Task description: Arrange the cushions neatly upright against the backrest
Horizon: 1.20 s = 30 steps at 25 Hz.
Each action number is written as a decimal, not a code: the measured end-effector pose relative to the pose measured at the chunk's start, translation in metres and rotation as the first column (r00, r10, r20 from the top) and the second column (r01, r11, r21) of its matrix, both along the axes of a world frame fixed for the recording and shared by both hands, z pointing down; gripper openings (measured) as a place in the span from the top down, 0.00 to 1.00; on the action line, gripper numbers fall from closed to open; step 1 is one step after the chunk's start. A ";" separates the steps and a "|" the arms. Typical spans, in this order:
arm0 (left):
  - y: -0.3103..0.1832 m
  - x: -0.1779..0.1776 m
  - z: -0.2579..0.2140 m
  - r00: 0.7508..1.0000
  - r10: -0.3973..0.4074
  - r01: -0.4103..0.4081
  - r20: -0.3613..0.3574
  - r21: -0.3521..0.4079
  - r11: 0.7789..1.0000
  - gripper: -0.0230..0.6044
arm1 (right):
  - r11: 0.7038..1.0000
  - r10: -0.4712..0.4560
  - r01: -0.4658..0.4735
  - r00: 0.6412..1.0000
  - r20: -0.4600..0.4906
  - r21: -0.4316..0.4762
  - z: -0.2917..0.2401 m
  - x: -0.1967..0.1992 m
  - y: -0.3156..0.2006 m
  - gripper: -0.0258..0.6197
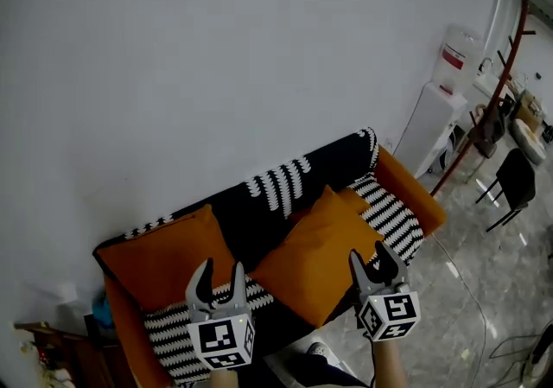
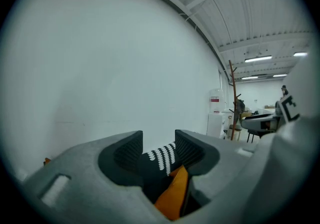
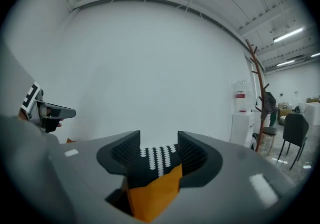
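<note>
An orange sofa (image 1: 423,200) stands against the white wall, with a black throw (image 1: 276,192) with white stripes over its backrest. One orange cushion (image 1: 164,252) leans on the backrest at the left. A second orange cushion (image 1: 315,257) sits tilted on a corner in the middle. Striped black-and-white cushions lie at the left front (image 1: 177,326) and at the right (image 1: 389,213). My left gripper (image 1: 218,270) and right gripper (image 1: 370,255) hover in front of the sofa, both open and holding nothing. The orange cushion (image 2: 172,195) (image 3: 150,193) shows beyond each gripper's jaws, apart from them.
A water dispenser (image 1: 449,75), a reddish coat stand (image 1: 497,92) and black chairs (image 1: 514,183) stand to the right of the sofa on a glossy floor. A dark side table (image 1: 52,352) sits at the sofa's left end. A shoe (image 1: 318,350) shows below.
</note>
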<state>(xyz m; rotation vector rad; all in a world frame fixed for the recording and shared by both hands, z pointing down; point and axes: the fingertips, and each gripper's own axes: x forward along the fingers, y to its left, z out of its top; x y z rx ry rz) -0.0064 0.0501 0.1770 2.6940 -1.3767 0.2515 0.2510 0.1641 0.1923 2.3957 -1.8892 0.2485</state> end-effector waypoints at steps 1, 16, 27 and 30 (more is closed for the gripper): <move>0.008 0.010 0.001 1.000 -0.004 0.004 -0.001 -0.003 1.000 0.64 | 1.000 -0.004 0.004 1.000 0.001 -0.003 0.001 0.011 0.007 0.59; 0.039 0.087 0.020 1.000 0.006 -0.004 0.028 -0.061 0.998 0.63 | 0.999 -0.004 0.005 0.999 0.052 -0.032 0.029 0.081 0.038 0.55; -0.032 0.125 0.043 0.999 0.025 -0.022 0.027 -0.100 0.995 0.63 | 0.996 -0.020 0.024 0.999 0.044 -0.087 0.045 0.111 -0.037 0.55; -0.060 0.126 0.054 1.000 0.014 -0.011 0.024 -0.124 0.992 0.63 | 0.995 -0.025 0.029 0.999 0.038 -0.098 0.049 0.118 -0.067 0.55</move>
